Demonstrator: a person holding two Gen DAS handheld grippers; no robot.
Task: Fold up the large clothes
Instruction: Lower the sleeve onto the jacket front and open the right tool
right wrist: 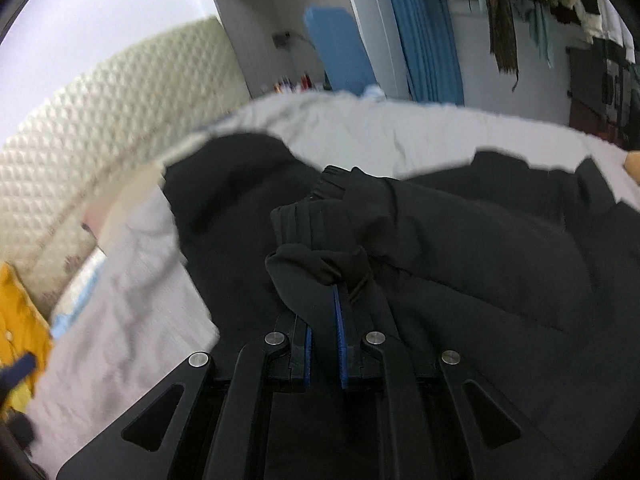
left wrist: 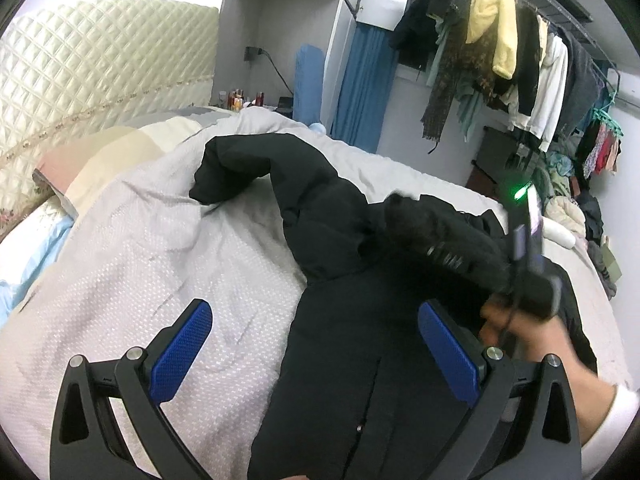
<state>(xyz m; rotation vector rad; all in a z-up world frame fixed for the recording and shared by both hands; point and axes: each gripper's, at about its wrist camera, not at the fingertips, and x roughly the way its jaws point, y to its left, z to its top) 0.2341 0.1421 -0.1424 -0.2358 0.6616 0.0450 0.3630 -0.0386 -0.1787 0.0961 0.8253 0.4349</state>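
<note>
A large black padded coat (left wrist: 352, 320) lies on the grey bedcover (left wrist: 160, 264), one sleeve (left wrist: 240, 164) stretched toward the headboard. My left gripper (left wrist: 316, 340) is open and empty, hovering over the coat's left edge, its blue pads (left wrist: 184, 348) wide apart. The right gripper (left wrist: 532, 264) shows at the right of the left wrist view, held by a hand over the coat's fur collar (left wrist: 432, 232). In the right wrist view my right gripper (right wrist: 326, 296) is shut on a bunched fold of the black coat (right wrist: 320, 264), lifting it above the rest of the coat (right wrist: 480, 264).
A quilted cream headboard (left wrist: 92, 68) stands at the left. A rack of hanging clothes (left wrist: 500, 60) and a heap of laundry (left wrist: 580, 208) fill the right side. A blue curtain (left wrist: 364, 92) and a bedside shelf with bottles (left wrist: 240, 100) are behind the bed. A yellow garment (right wrist: 16, 320) shows at left.
</note>
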